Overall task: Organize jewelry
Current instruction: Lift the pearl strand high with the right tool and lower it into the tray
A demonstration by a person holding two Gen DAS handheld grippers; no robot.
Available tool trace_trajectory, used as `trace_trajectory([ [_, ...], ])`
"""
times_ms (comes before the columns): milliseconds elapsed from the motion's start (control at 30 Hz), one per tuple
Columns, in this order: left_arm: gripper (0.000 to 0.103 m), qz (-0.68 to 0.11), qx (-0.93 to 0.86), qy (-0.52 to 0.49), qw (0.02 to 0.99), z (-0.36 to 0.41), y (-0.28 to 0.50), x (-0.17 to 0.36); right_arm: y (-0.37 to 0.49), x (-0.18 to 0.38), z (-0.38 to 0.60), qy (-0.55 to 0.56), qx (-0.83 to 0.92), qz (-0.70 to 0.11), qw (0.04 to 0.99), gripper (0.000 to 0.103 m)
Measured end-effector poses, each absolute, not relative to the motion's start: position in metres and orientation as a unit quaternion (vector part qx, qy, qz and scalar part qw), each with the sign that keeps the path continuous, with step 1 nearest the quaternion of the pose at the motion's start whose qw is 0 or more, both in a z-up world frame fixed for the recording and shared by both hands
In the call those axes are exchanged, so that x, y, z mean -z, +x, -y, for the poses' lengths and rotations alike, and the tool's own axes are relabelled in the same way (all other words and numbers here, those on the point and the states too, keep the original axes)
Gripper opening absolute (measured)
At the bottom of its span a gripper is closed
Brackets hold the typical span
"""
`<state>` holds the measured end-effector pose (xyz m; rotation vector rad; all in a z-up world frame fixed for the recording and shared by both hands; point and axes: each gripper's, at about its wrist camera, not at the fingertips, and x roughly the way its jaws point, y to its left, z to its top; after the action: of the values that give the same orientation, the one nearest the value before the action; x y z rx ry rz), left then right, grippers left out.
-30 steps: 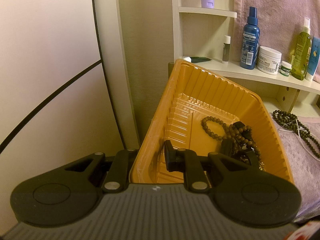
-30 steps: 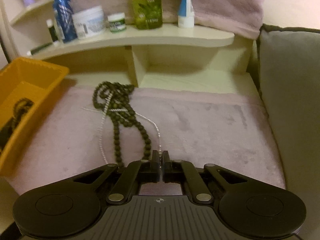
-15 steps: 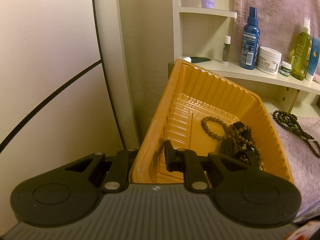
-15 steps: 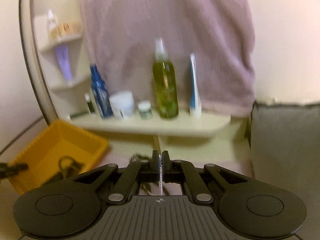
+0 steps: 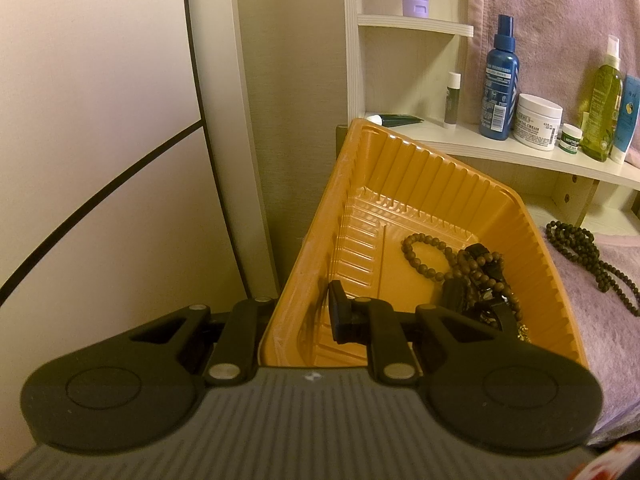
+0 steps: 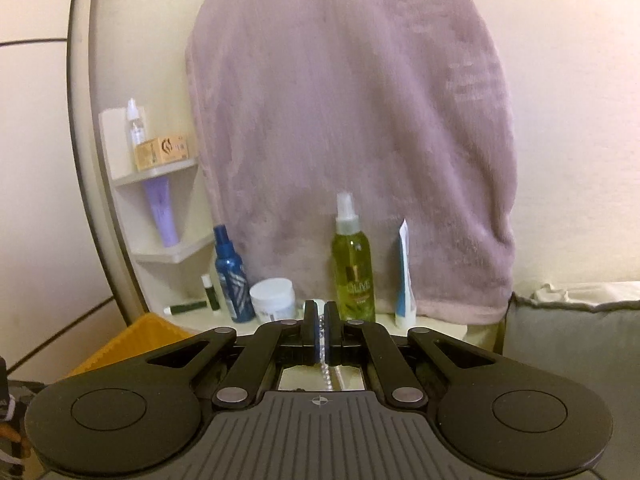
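My left gripper (image 5: pixel 300 312) is shut on the near-left wall of the orange tray (image 5: pixel 420 184), one finger inside and the other outside. In the tray lie a brown bead bracelet (image 5: pixel 424 252) and a heap of dark jewelry (image 5: pixel 480 280). A dark bead necklace (image 5: pixel 580 248) rests on the pink cloth (image 5: pixel 592 300) to the tray's right. My right gripper (image 6: pixel 322 332) is raised and shut on a thin pale bead chain (image 6: pixel 326 372) that hangs down between its fingers. A corner of the orange tray (image 6: pixel 132 340) shows at lower left in the right wrist view.
A shelf (image 5: pixel 500 152) behind the tray carries a blue spray bottle (image 5: pixel 500 80), a white cream jar (image 5: pixel 538 120) and a green bottle (image 6: pixel 352 264). A pink towel (image 6: pixel 352 120) hangs over the shelf. A grey cushion (image 6: pixel 572 344) lies to the right.
My right gripper has risen and tilted upward with the pale chain, lifting it off the pink cloth. The left gripper and tray have not moved.
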<state>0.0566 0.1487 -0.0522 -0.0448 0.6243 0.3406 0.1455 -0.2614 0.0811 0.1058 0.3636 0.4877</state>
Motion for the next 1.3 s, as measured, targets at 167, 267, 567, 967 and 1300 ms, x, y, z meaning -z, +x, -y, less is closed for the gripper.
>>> trace_trajectory([
  [167, 0.016, -0.306, -0.166, -0.022, 0.937, -0.149, 0.056, 0.052, 0.146, -0.082, 0.261, 0.052, -0.237, -0.183, 0.953, 0.002],
  [267, 0.016, -0.305, -0.166, -0.022, 0.937, -0.148, 0.056, 0.052, 0.145, -0.082, 0.259, 0.053, -0.238, -0.184, 0.952, 0.002],
  [567, 0.016, -0.305, -0.166, -0.022, 0.937, -0.149, 0.056, 0.052, 0.155, -0.086, 0.244, 0.048, -0.269, -0.184, 0.944, 0.002],
  [967, 0.016, -0.305, -0.166, -0.022, 0.938, -0.149, 0.056, 0.052, 0.158, -0.104, 0.188, 0.042, -0.363, -0.163, 0.917, 0.002],
  [1300, 0.016, -0.304, -0.164, -0.024, 0.938, -0.149, 0.057, 0.05, 0.164, -0.115, 0.133, 0.066, -0.433, -0.168, 0.883, 0.002],
])
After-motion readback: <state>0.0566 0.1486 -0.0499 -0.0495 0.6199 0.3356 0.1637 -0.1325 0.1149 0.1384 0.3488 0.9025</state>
